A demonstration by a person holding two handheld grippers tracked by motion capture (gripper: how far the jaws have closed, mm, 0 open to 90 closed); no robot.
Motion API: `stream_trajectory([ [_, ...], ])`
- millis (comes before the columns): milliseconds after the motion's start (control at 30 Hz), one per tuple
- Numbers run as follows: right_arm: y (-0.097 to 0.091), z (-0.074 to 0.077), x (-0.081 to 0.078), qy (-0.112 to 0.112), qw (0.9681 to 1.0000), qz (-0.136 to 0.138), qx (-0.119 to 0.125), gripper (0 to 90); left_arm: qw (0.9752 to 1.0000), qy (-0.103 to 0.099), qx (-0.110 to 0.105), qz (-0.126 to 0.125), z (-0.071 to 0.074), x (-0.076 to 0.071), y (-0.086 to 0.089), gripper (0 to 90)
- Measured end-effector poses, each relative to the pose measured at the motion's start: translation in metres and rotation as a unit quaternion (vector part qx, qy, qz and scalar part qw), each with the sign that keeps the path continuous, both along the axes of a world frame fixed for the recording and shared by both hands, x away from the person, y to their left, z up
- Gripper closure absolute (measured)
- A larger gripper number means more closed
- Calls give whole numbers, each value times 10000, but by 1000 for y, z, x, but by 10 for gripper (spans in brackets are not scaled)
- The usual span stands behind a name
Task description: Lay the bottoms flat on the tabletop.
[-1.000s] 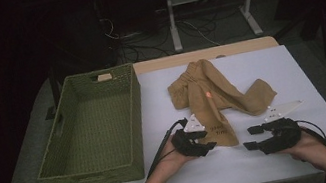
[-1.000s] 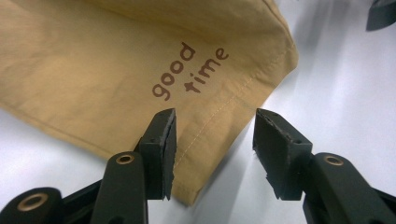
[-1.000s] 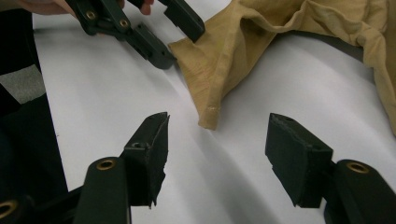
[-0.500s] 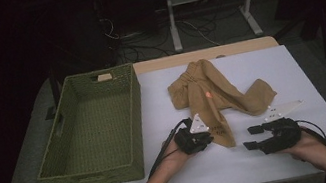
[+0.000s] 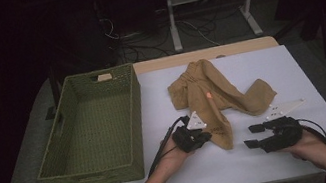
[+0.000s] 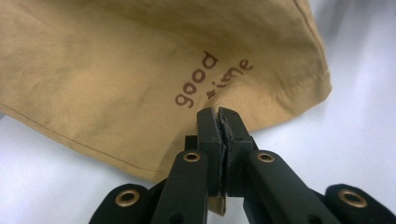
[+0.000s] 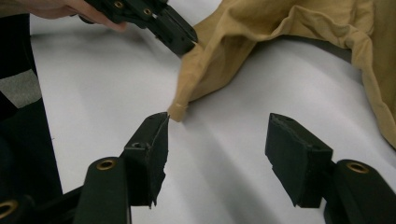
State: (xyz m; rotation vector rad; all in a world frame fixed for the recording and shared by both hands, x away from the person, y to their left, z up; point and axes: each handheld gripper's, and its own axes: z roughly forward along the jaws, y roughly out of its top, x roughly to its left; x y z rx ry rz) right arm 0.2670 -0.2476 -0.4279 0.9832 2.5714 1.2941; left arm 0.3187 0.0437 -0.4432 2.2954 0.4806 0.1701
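**Two grippers at one tan garment, one pinching its hem**

Two hand-held grippers rest low on the white table (image 5: pixel 265 165), both near the lower end of a crumpled tan garment (image 5: pixel 210 96) that lies across the table's middle, to the right of a green woven basket (image 5: pixel 95 172). The left gripper (image 6: pixel 218 114) has just been closing, and its black jaws are now pressed together on the hem of the garment, a fold of cloth caught between the pads just below the brown printed words "good time" (image 6: pixel 212 77). From the high view this gripper sits at the garment's lower corner with the person's left hand (image 5: pixel 174 153) around it. The right gripper (image 7: pixel 219 128) lies further right, well clear of the basket; its jaws stand spread with bare table between them, and the tip of one jaw is just beside a small folded corner of the cloth (image 7: pixel 177 109). Whether it touches that corner I cannot tell
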Motion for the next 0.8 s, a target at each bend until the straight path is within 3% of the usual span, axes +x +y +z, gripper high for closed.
stream_trajectory([
  [333, 1, -1, 0, 12, 10000, 10, -17, 393, 9994, 230, -248, 116, 10, -9, 16, 876],
  [800, 1, 0, 0, -7, 10000, -32, 1, 393, 9990, 320, -258, 163, 12, -30, 32, 876],
])
